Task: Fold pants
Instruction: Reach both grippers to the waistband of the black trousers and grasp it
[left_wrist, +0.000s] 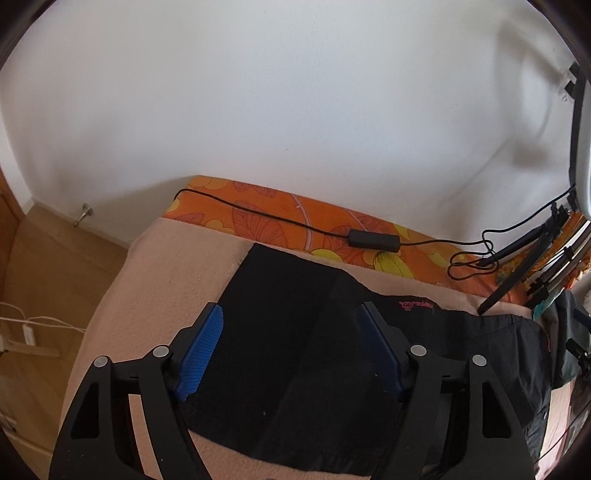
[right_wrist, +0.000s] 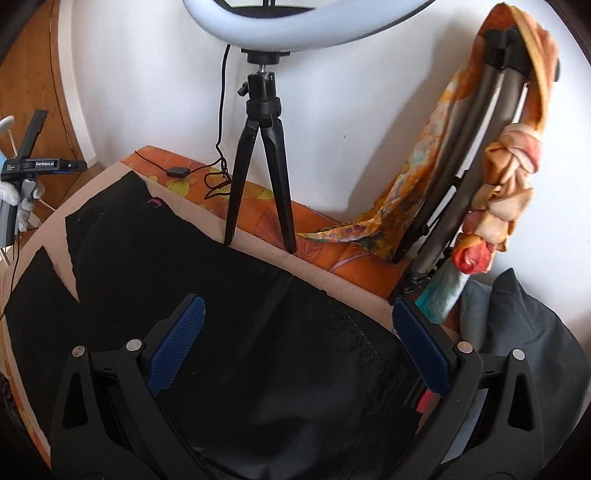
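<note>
Your left tool (left_wrist: 291, 350) is open, both blue pads (left_wrist: 201, 350) spread wide w/ nothing between them, hovering over the pants (left_wrist: 295, 332). The pants lie flat on the bed's beige blanket (left_wrist: 166, 266); in the left view 1 black panel runs toward the wall, w/ a small pink logo (left_wrist: 415, 305) near its right side. Your right tool (right_wrist: 295, 347) is open too, pads (right_wrist: 177, 347) well apart, above the dark fabric (right_wrist: 240, 295) at the waist end; you can see stitching (right_wrist: 354, 325) running across it. In the right view the 2 legs (right_wrist: 110, 240) stretch away to the left, a beige gap between them. Behind the blanket an orange sheet (left_wrist: 295, 214) carries a black cable (left_wrist: 373, 238) w/ an inline switch. A ring light (right_wrist: 303, 26) on a tripod (right_wrist: 258, 166) stands at the wall, a scarf (right_wrist: 509, 166) draped on folded stands beside it, a grey pillow (right_wrist: 528, 325) at far right. Your left tool also shows at the right view's left edge (right_wrist: 40, 166)
</note>
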